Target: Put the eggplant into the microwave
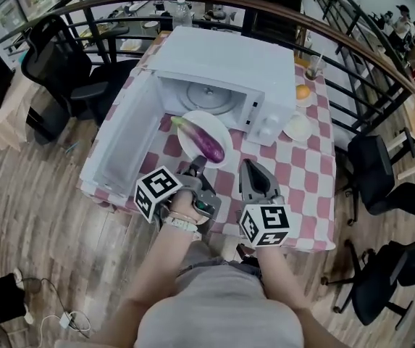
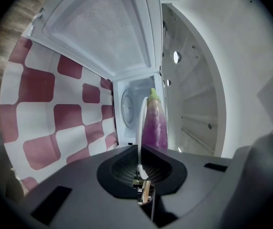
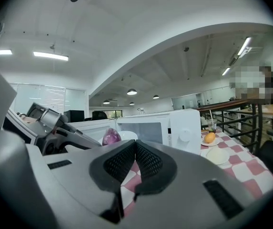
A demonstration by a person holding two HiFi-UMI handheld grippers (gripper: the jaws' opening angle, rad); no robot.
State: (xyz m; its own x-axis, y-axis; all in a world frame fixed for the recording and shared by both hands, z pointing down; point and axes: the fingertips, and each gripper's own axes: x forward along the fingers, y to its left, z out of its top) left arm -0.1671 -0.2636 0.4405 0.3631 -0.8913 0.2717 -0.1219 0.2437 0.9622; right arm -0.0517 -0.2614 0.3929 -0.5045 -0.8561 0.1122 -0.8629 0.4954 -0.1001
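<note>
A purple eggplant (image 1: pixel 206 142) lies on a white plate (image 1: pixel 216 124) held just in front of the open white microwave (image 1: pixel 221 67). My left gripper (image 1: pixel 196 164) is shut on the plate's near rim. In the left gripper view the plate (image 2: pixel 140 123) runs edge-on between the jaws, with the eggplant (image 2: pixel 154 123) beyond and the microwave's cavity (image 2: pixel 126 106) behind it. My right gripper (image 1: pixel 249 167) hovers over the checked cloth to the right of the plate, shut and empty. In the right gripper view the eggplant (image 3: pixel 111 137) shows left of the microwave (image 3: pixel 174 128).
The microwave door (image 1: pixel 124 140) swings open to the left, over the table's edge. A saucer with an orange (image 1: pixel 303 93) and an empty saucer (image 1: pixel 298 127) lie right of the microwave, with a glass (image 1: pixel 313 67) behind. A railing and office chairs ring the table.
</note>
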